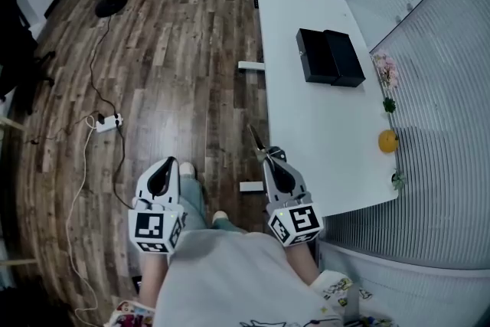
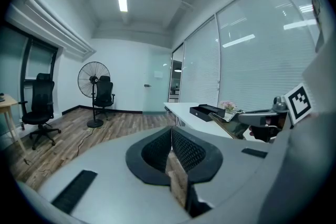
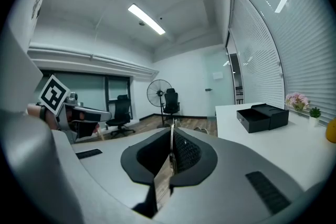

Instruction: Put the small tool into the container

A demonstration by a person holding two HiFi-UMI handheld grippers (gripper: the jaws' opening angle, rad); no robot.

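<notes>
The left gripper hangs over the wood floor with its jaws pressed together on nothing, the right gripper, at the near left edge of the white table, pinches the small tool, and the black container stands well beyond it, near the table's far right part.

Grey left claw, right claw, marker cubes (black-white squares); pale shirt, jeans

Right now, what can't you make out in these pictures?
The small tool: too thin in the head view, edge-on in the right gripper view; its type is unclear.
The container interior: dark and small in the head view, hidden behind its own wall in both gripper views.
</notes>
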